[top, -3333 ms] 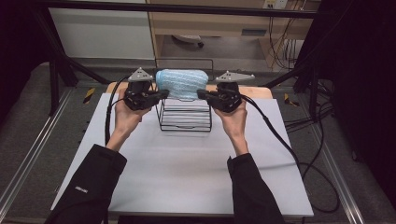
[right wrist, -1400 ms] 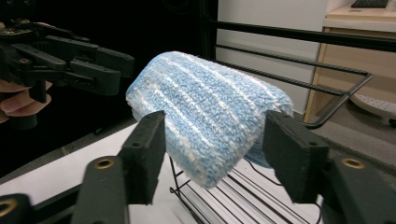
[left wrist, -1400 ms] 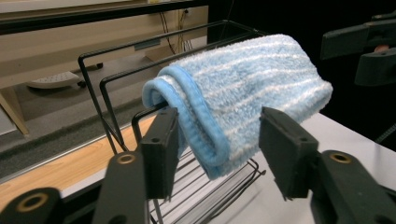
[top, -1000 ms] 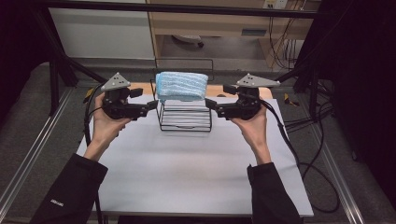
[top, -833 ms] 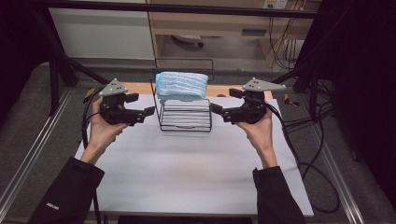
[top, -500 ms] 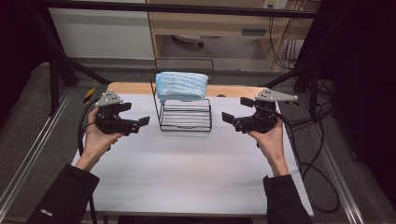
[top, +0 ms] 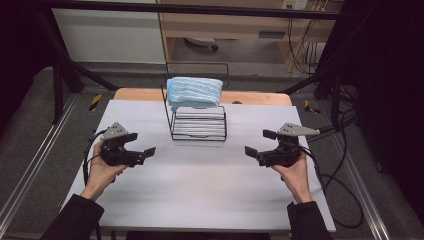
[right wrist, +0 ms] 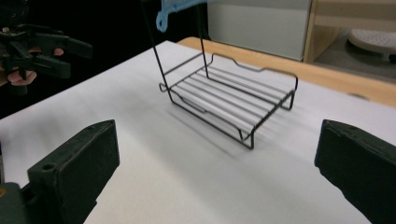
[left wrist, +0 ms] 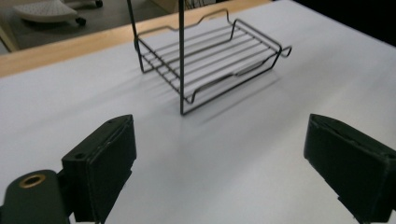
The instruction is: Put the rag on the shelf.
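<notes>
A black wire rack [top: 198, 125] stands at the back middle of the white sheet. A folded light-blue towel [top: 194, 92] lies on its top tier; the lower shelf [left wrist: 210, 56] is bare. My left gripper [top: 141, 144] hovers open to the left front of the rack, well apart from it, with nothing between its jaws [left wrist: 224, 177]. My right gripper [top: 259, 142] mirrors it on the right, also open and holding nothing [right wrist: 217, 172]. In the right gripper view the rack [right wrist: 233, 98] stands ahead, a towel corner [right wrist: 175, 9] hangs at the top, and the left gripper [right wrist: 42, 46] is far left.
The white sheet [top: 200, 195] covers a wooden table whose edge [top: 255, 97] shows behind the rack. Cables [top: 340, 185] trail off the right side. Metal frame rails [top: 30, 165] run along both sides, and a cabinet stands beyond the table.
Both grippers have drawn away from the towel and rack, moving outward and back toward the person. The towel stays on the rack's top.
</notes>
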`<state>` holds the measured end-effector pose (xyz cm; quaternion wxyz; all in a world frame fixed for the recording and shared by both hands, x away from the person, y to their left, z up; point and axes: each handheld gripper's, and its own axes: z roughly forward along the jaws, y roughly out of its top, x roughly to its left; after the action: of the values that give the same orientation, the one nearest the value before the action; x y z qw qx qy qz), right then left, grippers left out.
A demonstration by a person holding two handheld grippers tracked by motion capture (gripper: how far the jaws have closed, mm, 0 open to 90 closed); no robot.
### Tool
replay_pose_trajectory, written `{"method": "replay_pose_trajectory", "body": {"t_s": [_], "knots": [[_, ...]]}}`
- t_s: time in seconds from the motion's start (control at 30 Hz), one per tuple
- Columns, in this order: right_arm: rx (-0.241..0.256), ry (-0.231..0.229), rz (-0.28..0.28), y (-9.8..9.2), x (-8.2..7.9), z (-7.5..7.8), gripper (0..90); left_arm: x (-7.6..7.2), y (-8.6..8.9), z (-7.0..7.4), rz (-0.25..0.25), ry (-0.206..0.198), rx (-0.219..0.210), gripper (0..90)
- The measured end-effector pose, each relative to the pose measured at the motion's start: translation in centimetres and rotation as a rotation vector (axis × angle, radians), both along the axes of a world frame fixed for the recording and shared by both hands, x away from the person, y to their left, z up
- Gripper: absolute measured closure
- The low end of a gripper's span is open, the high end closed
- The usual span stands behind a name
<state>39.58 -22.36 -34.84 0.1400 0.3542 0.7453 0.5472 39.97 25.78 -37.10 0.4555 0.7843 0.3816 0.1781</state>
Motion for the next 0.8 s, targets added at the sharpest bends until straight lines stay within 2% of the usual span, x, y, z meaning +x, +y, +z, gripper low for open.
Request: {"method": "replay_pose_trajectory", "body": {"t_s": [0.23, 0.37, 0.5, 0.6, 0.8], "knots": [[-0.005, 0.055, -0.006, -1.2, -1.1, -3.5, 0.6, -1.2, 1.0, -2.6, 0.020, 0.018, 0.013, 9.7], [-0.027, 0.078, -0.007, -1.9, -1.6, -5.2, 0.6, -1.7, 1.5, -3.9, 0.023, 0.037, 0.015, 9.7], [-0.044, 0.106, -0.010, -2.3, -2.0, -6.7, 0.5, -2.2, 2.1, -4.9, 0.033, 0.051, 0.015, 9.7], [-0.080, 0.119, -0.005, -2.7, -2.3, -7.7, 0.4, -2.6, 2.5, -5.6, 0.036, 0.057, 0.018, 9.7], [-0.091, 0.125, -0.008, -3.5, -3.0, -9.1, 0.4, -3.1, 2.8, -6.7, 0.036, 0.067, 0.021, 9.6]]}}
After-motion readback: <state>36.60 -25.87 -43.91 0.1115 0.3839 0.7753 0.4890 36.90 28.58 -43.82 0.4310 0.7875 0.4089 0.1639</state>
